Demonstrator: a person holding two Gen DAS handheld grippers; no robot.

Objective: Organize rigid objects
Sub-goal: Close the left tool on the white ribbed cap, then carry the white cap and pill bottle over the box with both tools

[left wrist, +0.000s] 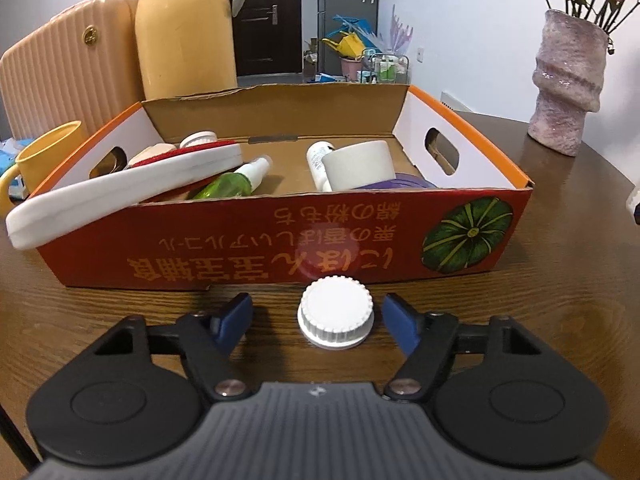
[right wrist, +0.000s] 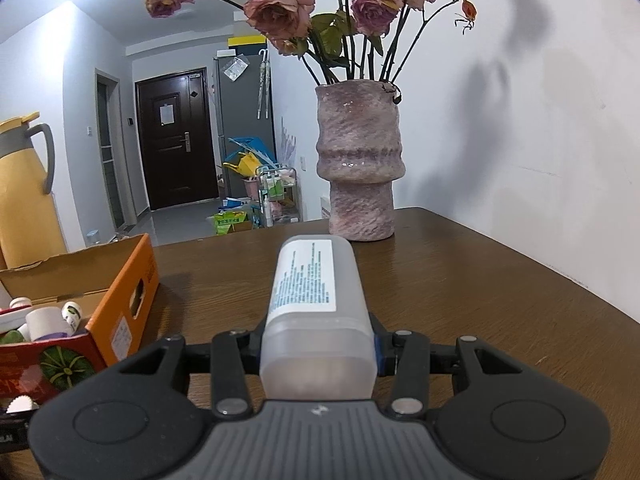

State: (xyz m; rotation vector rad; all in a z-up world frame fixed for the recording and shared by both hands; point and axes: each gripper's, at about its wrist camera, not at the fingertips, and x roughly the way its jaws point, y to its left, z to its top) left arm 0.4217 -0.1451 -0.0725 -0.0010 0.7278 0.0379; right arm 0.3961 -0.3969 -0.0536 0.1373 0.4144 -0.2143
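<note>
A white ribbed screw cap (left wrist: 335, 315) lies on the wooden table (left wrist: 560, 280), just in front of an orange cardboard box (left wrist: 280, 232). My left gripper (left wrist: 318, 305) is open around the cap, with a gap between each blue fingertip and the cap. Inside the box lie a white slipper (left wrist: 120, 188), a green spray bottle (left wrist: 236, 182), a white cylinder (left wrist: 360, 164) and a small white bottle (left wrist: 318, 156). My right gripper (right wrist: 318, 344) is shut on a translucent white bottle (right wrist: 316, 292) with a printed label, held above the table to the right of the box (right wrist: 128, 280).
A yellow jug (left wrist: 184, 28), a peach suitcase (left wrist: 68, 64) and a yellow mug (left wrist: 48, 152) stand behind and left of the box. A pink vase (right wrist: 358, 160) with dried roses stands at the far right corner, near the white wall.
</note>
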